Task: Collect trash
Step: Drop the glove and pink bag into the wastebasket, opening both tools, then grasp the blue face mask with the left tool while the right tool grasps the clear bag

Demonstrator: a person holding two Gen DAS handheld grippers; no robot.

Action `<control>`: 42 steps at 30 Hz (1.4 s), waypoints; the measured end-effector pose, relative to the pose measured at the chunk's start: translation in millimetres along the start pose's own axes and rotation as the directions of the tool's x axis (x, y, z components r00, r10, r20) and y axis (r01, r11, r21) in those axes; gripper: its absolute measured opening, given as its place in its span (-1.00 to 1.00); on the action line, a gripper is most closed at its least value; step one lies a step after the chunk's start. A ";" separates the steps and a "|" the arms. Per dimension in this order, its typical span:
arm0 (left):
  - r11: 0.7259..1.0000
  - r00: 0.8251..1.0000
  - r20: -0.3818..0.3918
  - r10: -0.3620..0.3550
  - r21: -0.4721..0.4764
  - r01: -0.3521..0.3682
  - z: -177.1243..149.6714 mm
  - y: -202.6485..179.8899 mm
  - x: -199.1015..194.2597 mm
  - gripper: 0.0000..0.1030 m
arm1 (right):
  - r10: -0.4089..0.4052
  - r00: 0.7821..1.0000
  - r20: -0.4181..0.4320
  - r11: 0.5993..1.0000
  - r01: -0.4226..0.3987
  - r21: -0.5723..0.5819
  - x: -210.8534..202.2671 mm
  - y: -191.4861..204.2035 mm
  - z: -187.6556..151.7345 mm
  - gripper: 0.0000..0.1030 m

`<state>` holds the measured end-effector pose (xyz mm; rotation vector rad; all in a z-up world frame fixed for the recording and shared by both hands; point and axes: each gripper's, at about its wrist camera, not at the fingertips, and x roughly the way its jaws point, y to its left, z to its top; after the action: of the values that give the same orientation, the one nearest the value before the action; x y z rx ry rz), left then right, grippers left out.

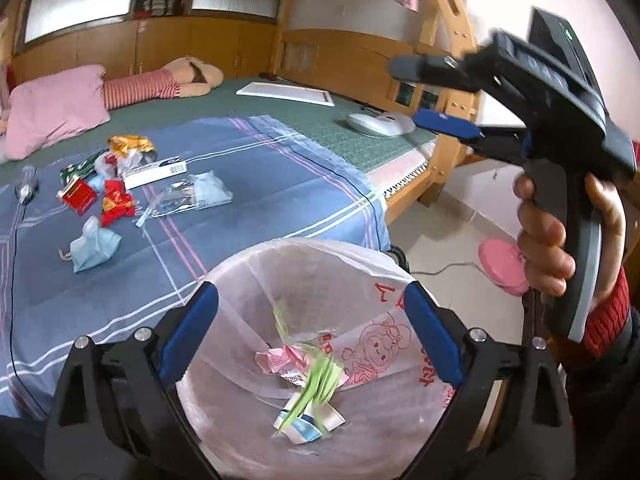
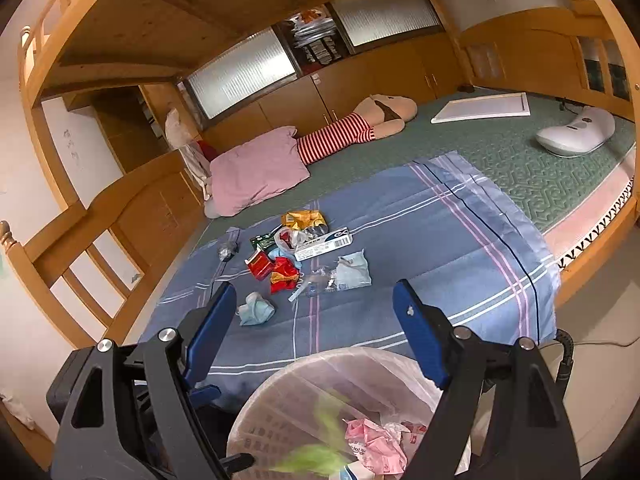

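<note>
Showing only leftward: hand [image 1: 560, 236] gripping handle

Bright daylight, fisheye-warped edges, green wrapper [image 1: 316, 384] motion-blurred

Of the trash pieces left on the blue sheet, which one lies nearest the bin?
The crumpled light-blue mask, lying alone at the near edge of the pile. The red wrappers and the white box lie farther back from the bin.

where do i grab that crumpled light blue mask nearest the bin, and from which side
Pinch the raised bunched ridge of the light blue mask from above, jaws straddling its narrow width. It lies crumpled and alone on the sheet, clear of the other wrappers.
</note>
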<state>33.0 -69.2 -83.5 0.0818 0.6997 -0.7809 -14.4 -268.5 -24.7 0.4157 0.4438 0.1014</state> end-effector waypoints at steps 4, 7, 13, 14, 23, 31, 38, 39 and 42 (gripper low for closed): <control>0.981 0.990 0.016 0.142 -0.139 -0.138 9.0 48.8 -2.6 0.81 | -0.025 1.000 -0.012 1.000 0.025 -0.005 7.3 0.0 -1.4 0.56; 0.920 0.959 -0.004 0.282 -0.283 -0.272 19.9 106.8 -2.2 0.81 | -0.038 0.999 -0.037 0.999 0.038 -0.005 18.9 -0.6 -3.4 0.56; 0.787 0.913 -0.119 0.391 -0.471 -0.398 46.8 218.4 29.3 0.82 | -0.056 0.991 -0.121 0.998 0.056 -0.001 55.5 -1.1 -9.8 0.56; 0.780 0.910 -0.143 0.390 -0.473 -0.409 52.6 233.9 42.5 0.82 | -0.064 0.987 -0.146 0.998 0.065 0.002 66.6 -1.3 -9.9 0.56; 0.809 0.876 -0.294 0.382 -0.352 -0.471 46.7 276.6 124.2 0.82 | -0.089 0.935 -0.343 0.980 0.144 0.136 190.4 -4.1 -7.6 0.56; 0.852 0.880 -0.320 0.351 -0.281 -0.442 44.1 272.0 138.9 -0.16 | -0.058 0.886 -0.460 0.881 0.261 0.393 323.6 -23.2 -14.0 0.56; 0.853 0.885 -0.262 0.385 -0.264 -0.449 49.7 262.9 124.9 -0.66 | -0.207 0.865 -0.458 0.875 0.373 0.308 372.7 -22.7 -13.8 0.23; 0.850 0.888 -0.254 0.383 -0.280 -0.447 49.7 264.0 120.9 -0.66 | -0.204 0.869 -0.450 0.894 0.353 0.277 377.0 -18.2 -12.1 0.11; 0.836 0.892 -0.243 0.380 -0.322 -0.444 49.3 267.3 112.7 -0.68 | -0.159 0.884 -0.439 0.918 0.296 0.264 375.2 -12.0 -9.9 -0.28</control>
<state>295.5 37.7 -162.2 -0.0448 0.9433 -0.2142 318.9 -206.5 -186.3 0.6673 0.9320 -0.1240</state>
